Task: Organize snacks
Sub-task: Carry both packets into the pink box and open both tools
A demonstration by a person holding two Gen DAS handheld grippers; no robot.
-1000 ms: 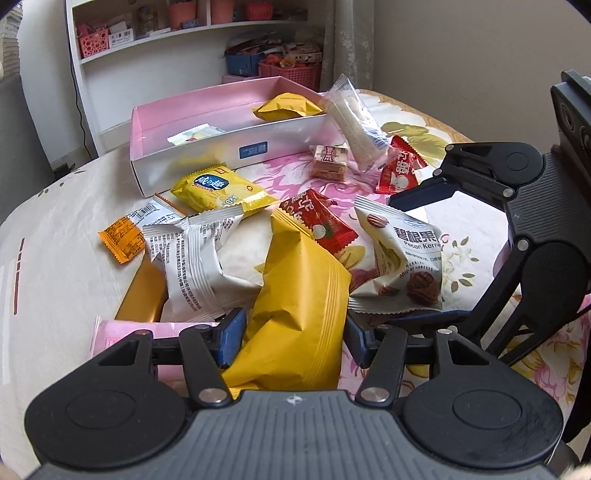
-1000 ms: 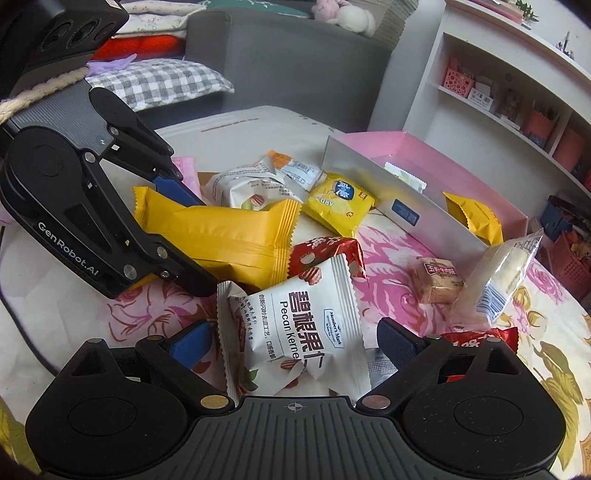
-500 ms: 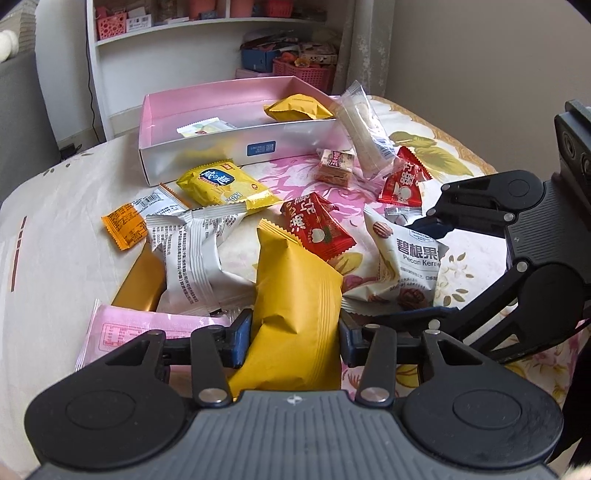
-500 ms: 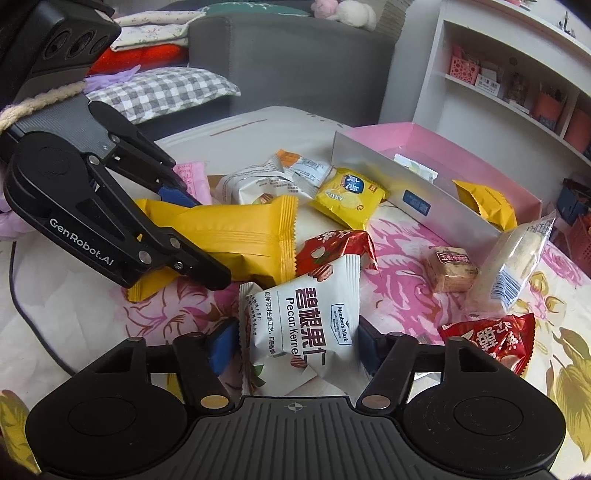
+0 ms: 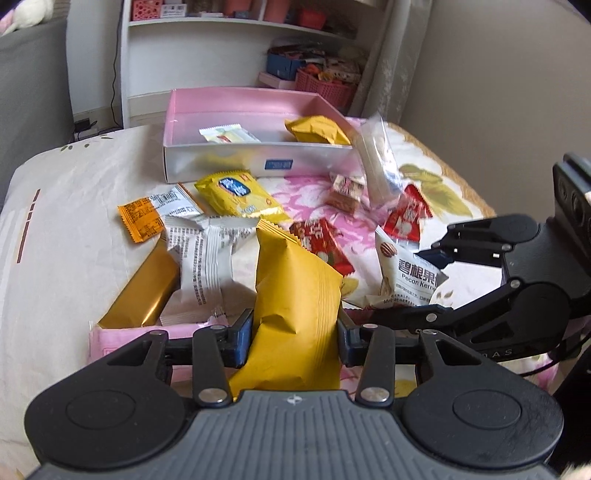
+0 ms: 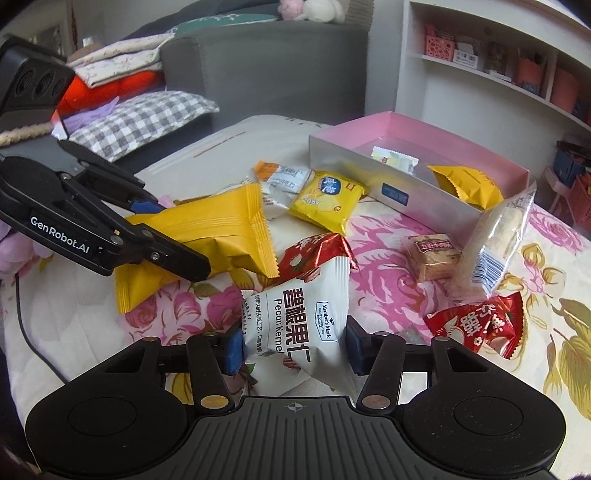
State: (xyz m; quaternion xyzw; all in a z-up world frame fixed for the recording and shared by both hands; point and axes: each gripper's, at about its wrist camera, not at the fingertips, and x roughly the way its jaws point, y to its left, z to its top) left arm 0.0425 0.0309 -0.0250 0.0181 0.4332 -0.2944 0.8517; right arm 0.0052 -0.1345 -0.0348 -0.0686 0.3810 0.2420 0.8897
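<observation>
My left gripper (image 5: 293, 332) is shut on a plain yellow snack packet (image 5: 295, 295), its blue pads pressing both sides; the packet's far end stands tilted up off the cloth. My right gripper (image 6: 293, 347) has its jaws closing, and both pads press on a white pecan kernel packet (image 6: 299, 306) between them. In the right wrist view the left gripper (image 6: 173, 236) and its yellow packet (image 6: 221, 229) are at the left. A pink box (image 5: 229, 162) stands at the back, holding a yellow packet (image 5: 317, 131) and a small white packet (image 5: 229, 134).
Loose snacks lie on the floral cloth: a yellow packet with a blue logo (image 5: 236, 195), two red packets (image 5: 321, 243), a gold bar (image 5: 144, 291), a grey-white packet (image 5: 207, 266), a clear long bag (image 5: 376, 162). A white shelf (image 5: 221, 22) stands behind, and a grey sofa (image 6: 258, 74).
The right jaws went from wide open to closed on the pecan packet. The left jaws tightened on the yellow packet, which now stands more upright. Both views rolled slightly.
</observation>
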